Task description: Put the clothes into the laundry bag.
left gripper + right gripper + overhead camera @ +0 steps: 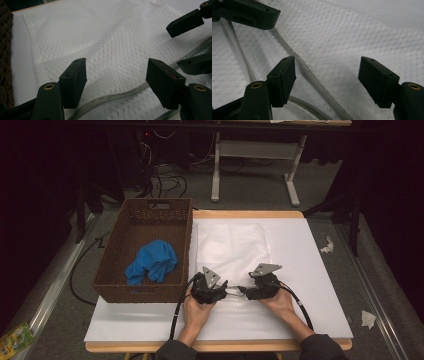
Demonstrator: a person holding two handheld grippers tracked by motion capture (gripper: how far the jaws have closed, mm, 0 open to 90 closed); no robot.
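A white mesh laundry bag (234,251) lies flat on the white table (310,270), just to the right of a brown wicker basket (145,251) that holds a crumpled blue cloth (152,261). The person's two hands meet at the bag's near edge, where the left claw (226,288) and the right claw (242,290) point toward each other, nearly tip to tip, over the zipper. In the left gripper view the left claw (116,77) hangs with its jaws apart above the quilted-looking mesh, and the grey zipper (112,97) runs across the fabric between and below them; nothing is pinched, and the pads touch no cloth that can be seen. The right claw's two jaws (seen from the other side) show at the upper right of that view. In the right gripper view the right claw (327,75) stands wide, with bare mesh in the gap, and one zipper track (312,80) slants just past the inner edge of its left jaw, while a second track curves off to the left. The left claw's jaw crosses the upper left corner there, lying on or just over the zipper; which one cannot be told.
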